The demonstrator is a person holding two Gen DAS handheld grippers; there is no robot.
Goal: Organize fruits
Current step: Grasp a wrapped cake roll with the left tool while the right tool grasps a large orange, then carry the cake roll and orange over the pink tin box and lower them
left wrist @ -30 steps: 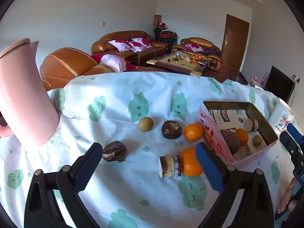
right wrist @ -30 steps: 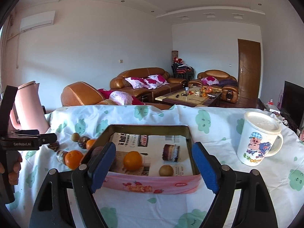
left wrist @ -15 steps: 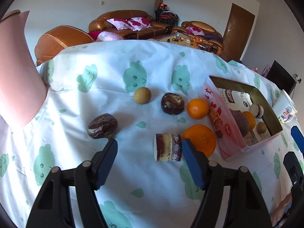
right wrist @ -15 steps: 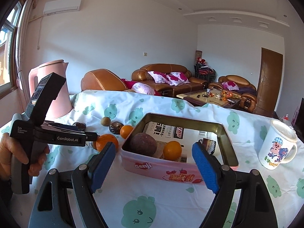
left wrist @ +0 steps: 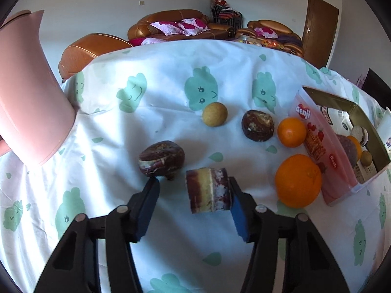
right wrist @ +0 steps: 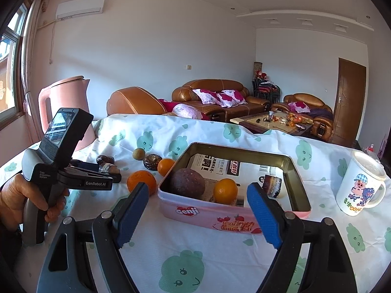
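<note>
- The left tongs (left wrist: 193, 196) were closing around the cut fruit slice (left wrist: 207, 190), which lay on the worktop (left wrist: 158, 112) near the centre of the left wrist view. The right-hand pad looked to be at the slice's cut face; the left-hand pad stood clear of it, so it was not yet pinched.
- The left-hand pad sat just beside the dark wrinkled fruit (left wrist: 161, 158) at about 10 o'clock from the slice (close enough to nudge it as the tongs shut).
- Risk, as I judged it: with one pad meeting first, the slice could slide or tip sideways rather than be caught squarely, and its soft layered flesh might crush under a hard squeeze.
- The slice was a short cylinder lying on its rind. Its long axis ran roughly 9 to 3 o'clock, and its cut faces pointed toward the pads.
- The big orange (left wrist: 298, 180) lay at 3 o'clock from the slice, touching or nearly touching the pink tin (left wrist: 317, 144); a wide swing there could knock it.
- The right tongs (right wrist: 199, 211) hung spread and empty before the tin.
</note>
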